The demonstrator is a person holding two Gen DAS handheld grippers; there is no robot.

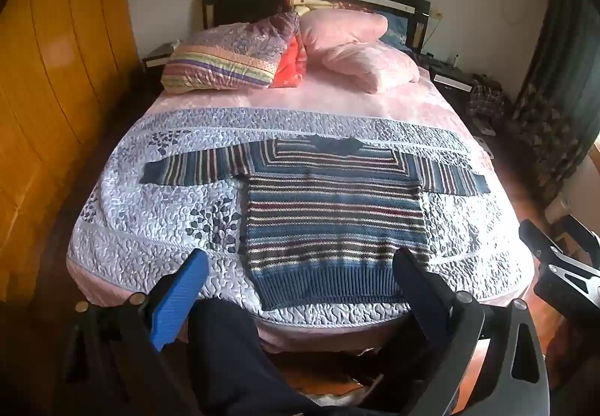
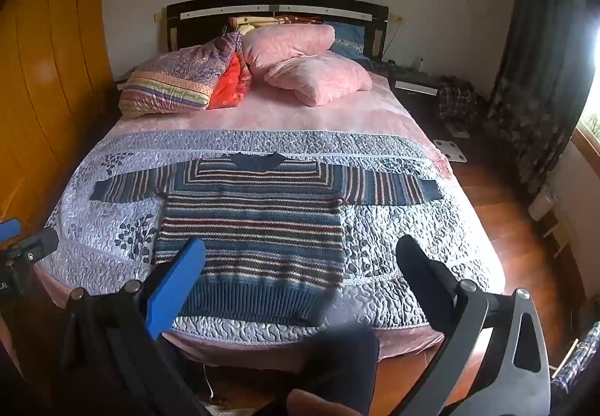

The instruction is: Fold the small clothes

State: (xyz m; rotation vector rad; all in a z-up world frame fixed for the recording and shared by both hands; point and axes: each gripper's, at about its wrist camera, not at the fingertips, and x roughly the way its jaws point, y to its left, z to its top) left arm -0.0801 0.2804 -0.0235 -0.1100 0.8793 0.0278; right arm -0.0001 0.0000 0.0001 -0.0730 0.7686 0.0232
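With both tools held back at the bed's foot, the left gripper (image 1: 300, 277) and right gripper (image 2: 300, 266) stand spread and empty. The striped knit sweater (image 1: 330, 213) lies flat on the quilted bedspread (image 1: 150, 228), sleeves outstretched: folding not begun; likely next, pinch a sleeve cuff. Only the right view shows the window (image 2: 592, 116).
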